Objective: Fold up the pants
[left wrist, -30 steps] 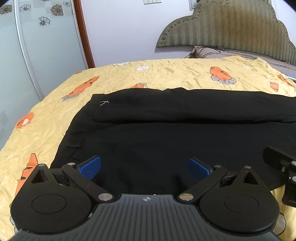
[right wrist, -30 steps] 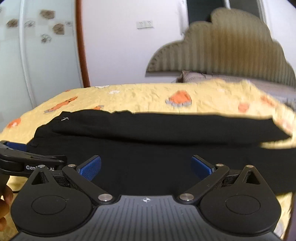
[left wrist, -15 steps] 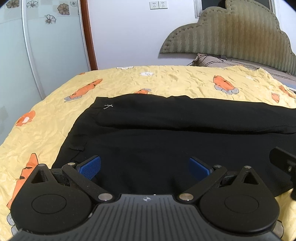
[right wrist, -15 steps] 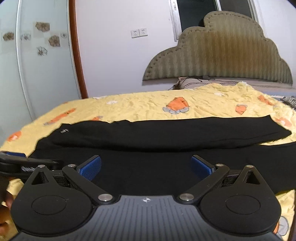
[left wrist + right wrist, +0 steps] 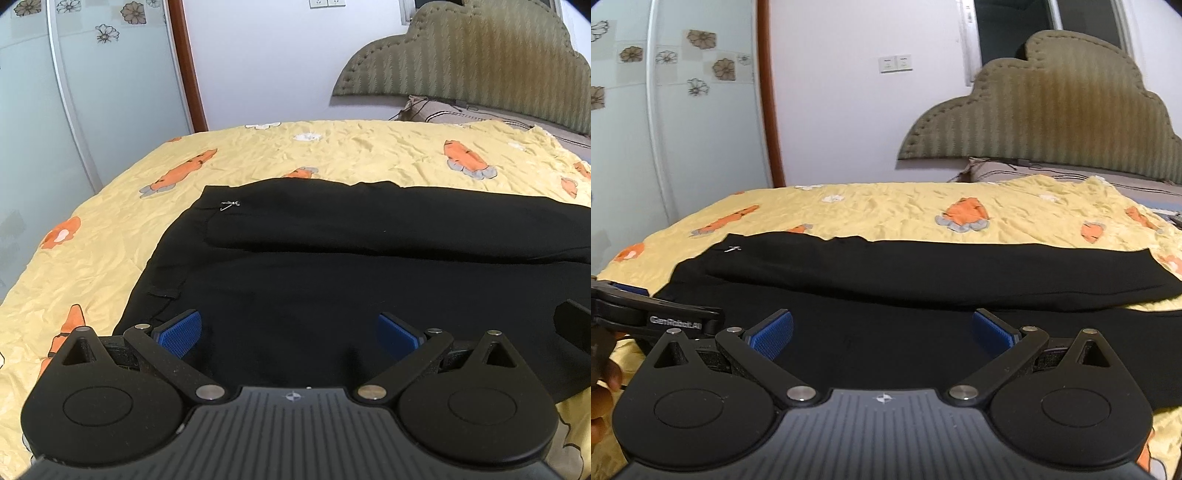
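The left gripper (image 5: 290, 334) has its blue ribbed pads (image 5: 180, 333) spread wide and grasps nothing; it hangs above the near part of the black fabric pants (image 5: 332, 266), at about 6 o'clock of the garment. The right gripper (image 5: 882, 334) is likewise released, its jaws parted and empty over the near leg. Both seem poised there so that each can come down on the near edge of the cloth, which I judge to be the next hold for a fold.

The pants lie lengthwise across the yellow bedspread printed with orange carrots (image 5: 332, 155), the waist toward 9 o'clock and the leg ends toward 3 o'clock. The far leg (image 5: 960, 273) lies partly lapped over the near one (a long ridge marks its edge), so the lengthwise fold looks only half made. A small silver mark (image 5: 229, 204) sits near the waist at roughly 10 o'clock.

In the right wrist view the left gripper's black body (image 5: 653, 319) shows at 9 o'clock. No container is in sight. The ribbed olive padded headboard (image 5: 1041, 107) stands at 1 o'clock.
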{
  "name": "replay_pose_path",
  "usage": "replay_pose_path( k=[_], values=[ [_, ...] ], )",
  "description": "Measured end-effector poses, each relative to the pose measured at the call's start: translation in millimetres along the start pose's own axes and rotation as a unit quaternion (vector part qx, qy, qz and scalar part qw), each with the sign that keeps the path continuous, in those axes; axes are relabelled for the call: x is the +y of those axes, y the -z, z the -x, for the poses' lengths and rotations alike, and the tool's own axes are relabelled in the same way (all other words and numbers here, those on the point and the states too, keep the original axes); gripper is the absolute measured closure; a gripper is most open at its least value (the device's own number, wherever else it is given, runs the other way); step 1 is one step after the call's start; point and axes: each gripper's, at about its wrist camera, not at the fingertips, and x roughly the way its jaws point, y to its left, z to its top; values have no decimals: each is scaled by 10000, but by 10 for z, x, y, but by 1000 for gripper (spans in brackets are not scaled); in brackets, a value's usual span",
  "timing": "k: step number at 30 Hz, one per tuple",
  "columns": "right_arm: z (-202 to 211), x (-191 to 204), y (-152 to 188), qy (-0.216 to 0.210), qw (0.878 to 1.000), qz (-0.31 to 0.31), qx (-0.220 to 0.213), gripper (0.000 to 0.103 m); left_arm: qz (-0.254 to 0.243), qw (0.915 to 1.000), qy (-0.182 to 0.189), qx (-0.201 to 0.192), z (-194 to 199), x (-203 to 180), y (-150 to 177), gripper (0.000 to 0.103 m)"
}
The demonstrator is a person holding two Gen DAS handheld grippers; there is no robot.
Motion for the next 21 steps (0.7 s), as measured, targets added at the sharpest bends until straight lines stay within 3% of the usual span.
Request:
replay_pose_path(
  k=[21],
  values=[
    [-438,427,-439,-289,9949,960,-76,0,188,9992,-228,282,-335,284,-171,1]
  ],
)
